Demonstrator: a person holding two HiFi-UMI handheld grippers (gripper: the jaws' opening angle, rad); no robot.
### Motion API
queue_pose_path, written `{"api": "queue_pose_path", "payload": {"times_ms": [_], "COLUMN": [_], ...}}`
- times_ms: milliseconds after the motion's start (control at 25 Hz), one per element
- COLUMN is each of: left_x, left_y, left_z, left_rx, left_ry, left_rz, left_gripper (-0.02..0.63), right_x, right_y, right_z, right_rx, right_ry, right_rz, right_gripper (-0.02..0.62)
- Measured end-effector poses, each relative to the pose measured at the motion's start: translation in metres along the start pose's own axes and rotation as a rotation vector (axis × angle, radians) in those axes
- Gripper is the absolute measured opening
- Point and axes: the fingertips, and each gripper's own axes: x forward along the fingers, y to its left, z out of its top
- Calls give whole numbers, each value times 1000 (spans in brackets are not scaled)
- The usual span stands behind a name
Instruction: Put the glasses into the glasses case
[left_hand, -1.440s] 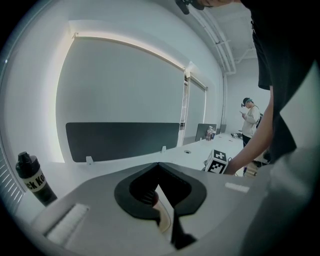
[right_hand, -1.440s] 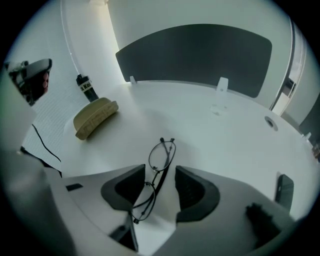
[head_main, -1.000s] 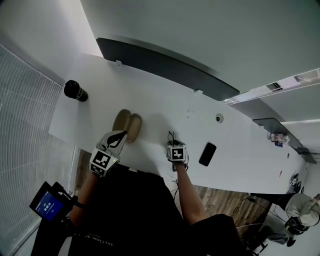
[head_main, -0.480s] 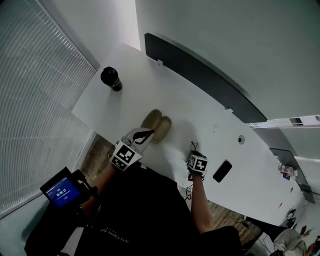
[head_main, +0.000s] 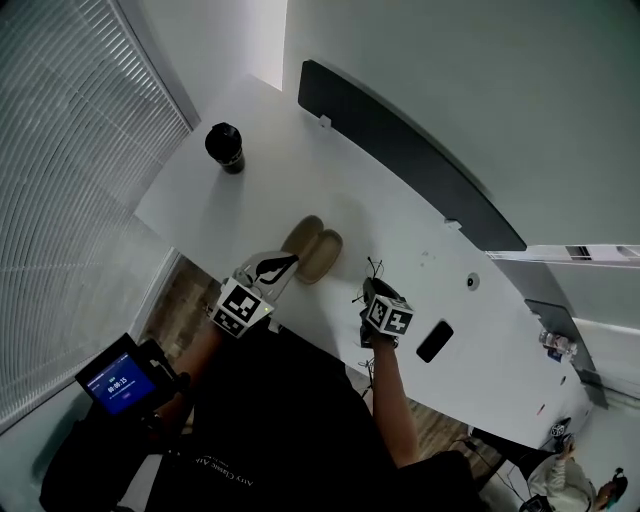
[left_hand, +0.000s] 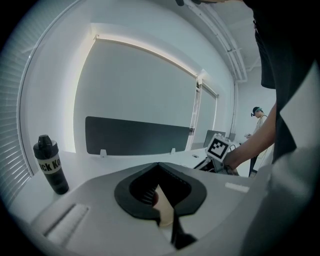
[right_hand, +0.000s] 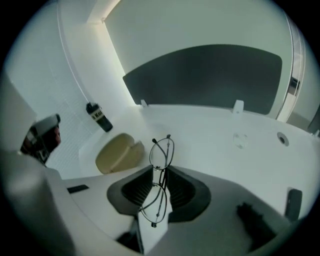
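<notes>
The tan glasses case (head_main: 312, 250) lies open on the white table (head_main: 400, 230). My left gripper (head_main: 280, 266) reaches its near edge, and in the left gripper view a strip of the tan case (left_hand: 162, 207) sits pinched between the jaws of that gripper (left_hand: 159, 167). My right gripper (head_main: 372, 288) hangs above the table to the right of the case, shut on thin dark wire-framed glasses (right_hand: 161, 155). Its jaws have just been closing on them. The glasses (head_main: 372, 268) stick up past the fingertips of the right gripper (right_hand: 160, 171). The case (right_hand: 119, 152) lies ahead and to the left.
A black bottle (head_main: 224, 147) stands at the table's far left. A dark phone (head_main: 432, 341) lies near the front edge, right of my right gripper. A long dark panel (head_main: 410, 155) runs along the table's back. Another person (left_hand: 257, 117) stands far off.
My right gripper has risen off the table with the glasses and moved a little towards the case. The left gripper stays at the case.
</notes>
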Motion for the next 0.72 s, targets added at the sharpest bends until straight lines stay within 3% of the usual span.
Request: {"api": "queue_pose_path", "payload": {"times_ms": [160, 320, 440, 720], "left_x": [-8, -19, -40, -85], "left_y": [12, 21, 39, 76], "left_z": [-2, -10, -16, -39], "left_rx": [-10, -16, -12, 7], "left_ry": [-8, -6, -12, 12], "left_rz": [7, 1, -3, 1], "left_gripper": [8, 8, 8, 8], "right_x": [-1, 26, 60, 115], "right_y": [58, 105, 132, 128], "right_z": [70, 86, 69, 22], "right_rx": [78, 136, 153, 201], "right_ry": [-129, -122, -78, 55], "right_rz": [131, 157, 92, -114], "right_gripper": [91, 91, 91, 91]}}
